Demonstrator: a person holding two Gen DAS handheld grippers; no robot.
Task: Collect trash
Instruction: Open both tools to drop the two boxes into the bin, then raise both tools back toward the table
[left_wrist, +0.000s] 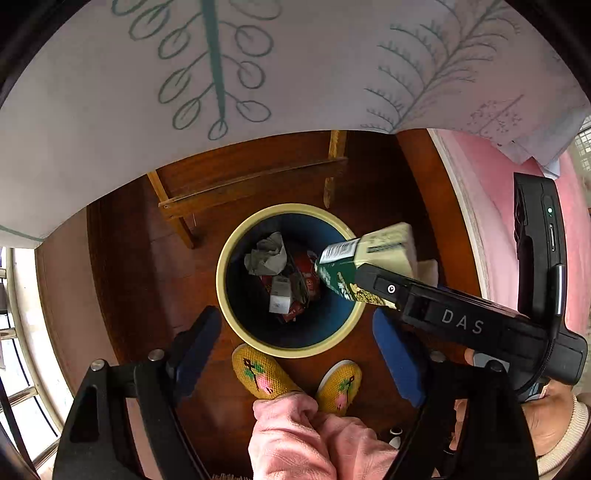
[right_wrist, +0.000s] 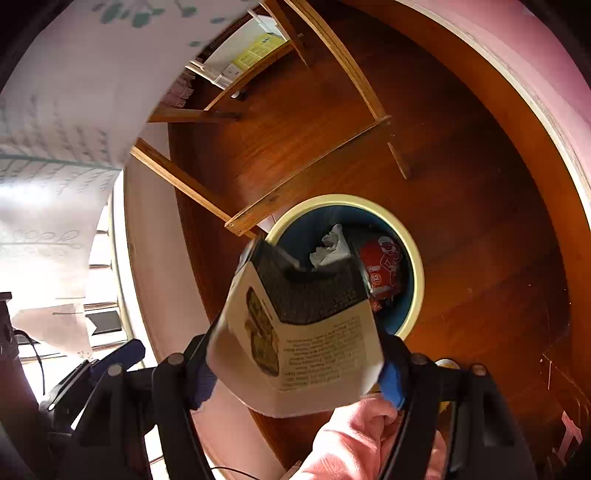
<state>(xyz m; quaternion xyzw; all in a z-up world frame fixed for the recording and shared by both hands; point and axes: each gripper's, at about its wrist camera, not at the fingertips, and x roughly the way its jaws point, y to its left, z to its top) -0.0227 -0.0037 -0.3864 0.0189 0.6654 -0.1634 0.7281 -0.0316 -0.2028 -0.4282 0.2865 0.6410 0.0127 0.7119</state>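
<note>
A dark polished wooden floor (left_wrist: 155, 266) carries a round bin with a cream rim and blue inside (left_wrist: 236, 317), holding crumpled grey paper (left_wrist: 267, 254), a red wrapper (left_wrist: 308, 275) and a small white box (left_wrist: 279, 299). The left gripper (left_wrist: 295, 347) hangs over the bin, its blue-padded jaws wide apart and empty. The right gripper (right_wrist: 299, 376) has a cream and green printed carton (right_wrist: 306, 332) between its jaws above the bin's rim; whether the pads press it I cannot tell.
</note>
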